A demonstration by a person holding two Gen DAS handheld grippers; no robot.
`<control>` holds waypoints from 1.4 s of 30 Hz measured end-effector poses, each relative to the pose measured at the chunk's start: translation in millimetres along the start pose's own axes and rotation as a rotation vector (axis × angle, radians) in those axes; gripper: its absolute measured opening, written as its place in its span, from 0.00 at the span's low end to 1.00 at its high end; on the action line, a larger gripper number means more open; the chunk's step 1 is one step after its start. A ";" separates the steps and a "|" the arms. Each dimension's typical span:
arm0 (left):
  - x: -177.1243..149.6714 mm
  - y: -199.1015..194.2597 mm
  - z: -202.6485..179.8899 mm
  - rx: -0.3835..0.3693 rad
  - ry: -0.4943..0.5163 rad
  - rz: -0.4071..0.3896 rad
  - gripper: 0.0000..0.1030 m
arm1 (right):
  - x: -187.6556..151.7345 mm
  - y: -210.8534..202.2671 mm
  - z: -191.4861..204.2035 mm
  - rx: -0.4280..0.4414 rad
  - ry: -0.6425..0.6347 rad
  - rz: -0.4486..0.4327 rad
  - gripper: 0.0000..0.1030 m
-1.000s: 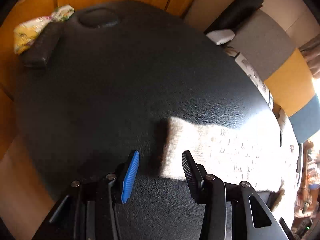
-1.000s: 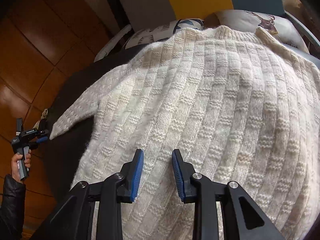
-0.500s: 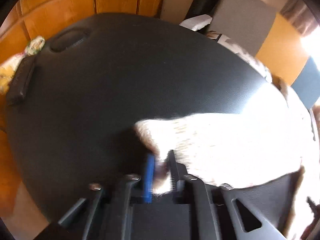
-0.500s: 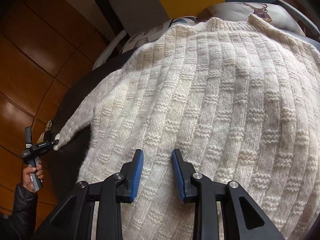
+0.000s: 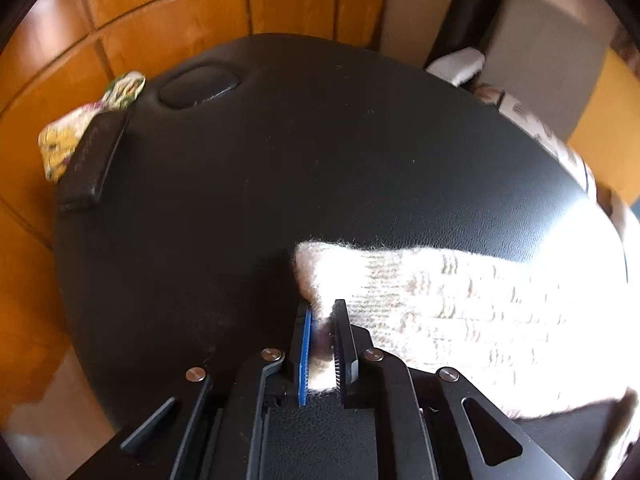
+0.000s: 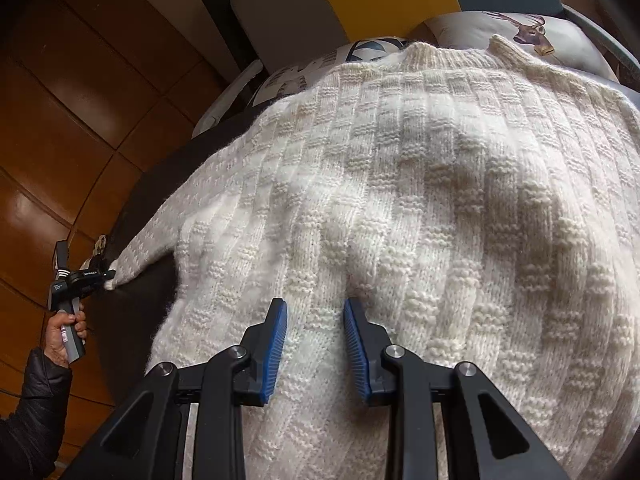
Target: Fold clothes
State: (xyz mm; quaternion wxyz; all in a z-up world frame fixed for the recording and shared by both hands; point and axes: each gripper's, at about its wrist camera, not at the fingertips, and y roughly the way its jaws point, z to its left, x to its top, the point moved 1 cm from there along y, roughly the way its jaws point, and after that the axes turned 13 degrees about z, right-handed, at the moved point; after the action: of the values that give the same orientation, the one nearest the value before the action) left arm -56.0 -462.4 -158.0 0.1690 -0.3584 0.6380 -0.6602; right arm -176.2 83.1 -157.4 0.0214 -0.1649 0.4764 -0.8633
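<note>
Fold barely begun: left claw [image 5: 320,350] pinches the sleeve cuff [image 5: 316,280] while the sweater [image 6: 420,200] lies spread out.

The cream knit sweater is flat on the black leather surface [image 5: 280,160], body open beneath the right claw [image 6: 314,344], whose jaws stand narrowly apart and hold nothing just above the fabric. The left claw is clamped on the cuff at its fingertips, sleeve stretching away to its right. No fold is visible yet; sleeves and body all remain to be turned in.
</note>
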 end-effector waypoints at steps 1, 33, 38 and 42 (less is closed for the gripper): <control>-0.5 -3.4 2.6 -0.020 -0.018 0.004 0.16 | 0.6 0.0 -1.0 0.007 0.008 0.008 0.29; -255.4 -55.5 -114.0 -0.700 0.298 0.332 0.39 | -136.5 -0.2 168.4 0.027 -0.361 0.138 0.43; -249.6 -53.3 -116.0 -0.673 0.313 0.307 0.43 | -133.0 45.0 181.6 -0.189 -0.334 0.161 0.43; -244.9 -55.2 -121.5 -0.650 0.346 0.286 0.45 | -150.6 54.7 202.9 -0.350 -0.507 0.120 0.41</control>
State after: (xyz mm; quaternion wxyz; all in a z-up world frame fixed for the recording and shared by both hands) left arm 41.2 -200.9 -159.3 0.0269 -0.1841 0.8763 -0.4444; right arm 21.3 -83.0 -142.9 0.1618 -0.3477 0.6062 -0.6967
